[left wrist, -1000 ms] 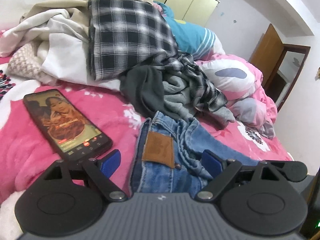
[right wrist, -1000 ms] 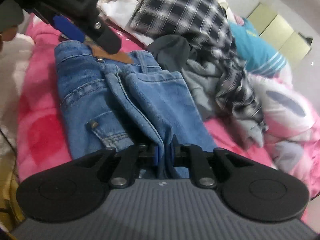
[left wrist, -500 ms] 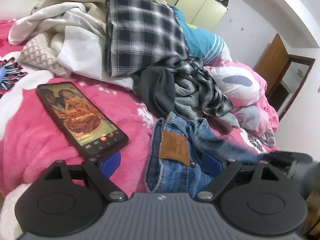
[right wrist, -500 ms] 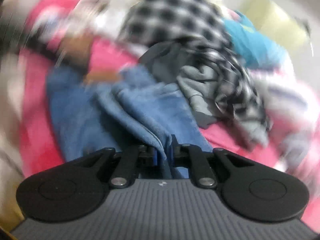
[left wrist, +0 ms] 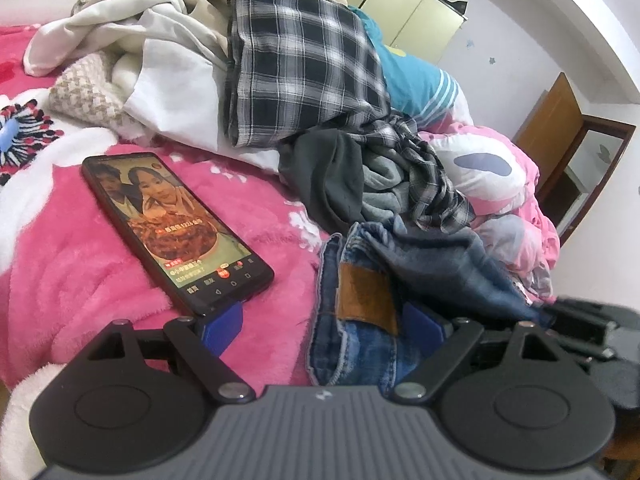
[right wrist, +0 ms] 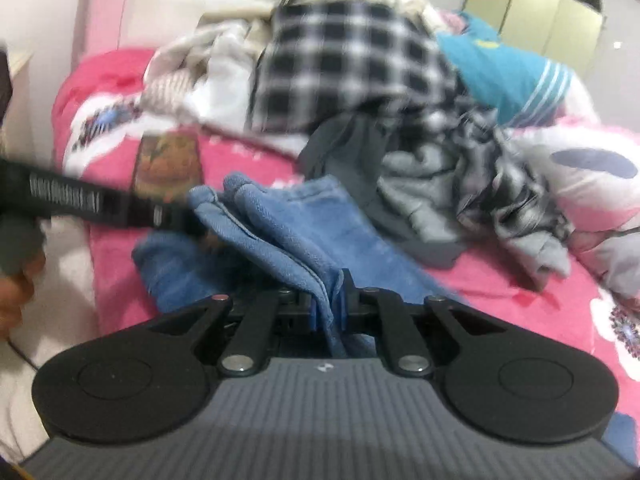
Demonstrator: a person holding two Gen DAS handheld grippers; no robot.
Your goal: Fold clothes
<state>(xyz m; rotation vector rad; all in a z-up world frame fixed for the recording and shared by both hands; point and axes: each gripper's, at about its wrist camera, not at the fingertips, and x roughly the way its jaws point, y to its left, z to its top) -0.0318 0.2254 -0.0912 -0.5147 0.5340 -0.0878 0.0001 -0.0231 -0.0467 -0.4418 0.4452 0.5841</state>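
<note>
On the pink bed, the right gripper clamps lifted jeans. The left gripper gapes wide over their waistband, holding nothing.

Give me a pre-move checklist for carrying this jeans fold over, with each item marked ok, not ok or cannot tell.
1. Right gripper shut on the jeans: ok, denim is pinched between its fingers.
2. Left gripper open: ok, its fingers stand wide, with the leather patch between them.
3. Left fingers pinning the waistband: cannot tell, contact is not visible.
4. Phone clear of the jeans: ok, it lies beside them on the pink blanket, but close to the left finger.
5. Grey and plaid pile clear of the fold: not ok, it touches the jeans' far edge.
</note>
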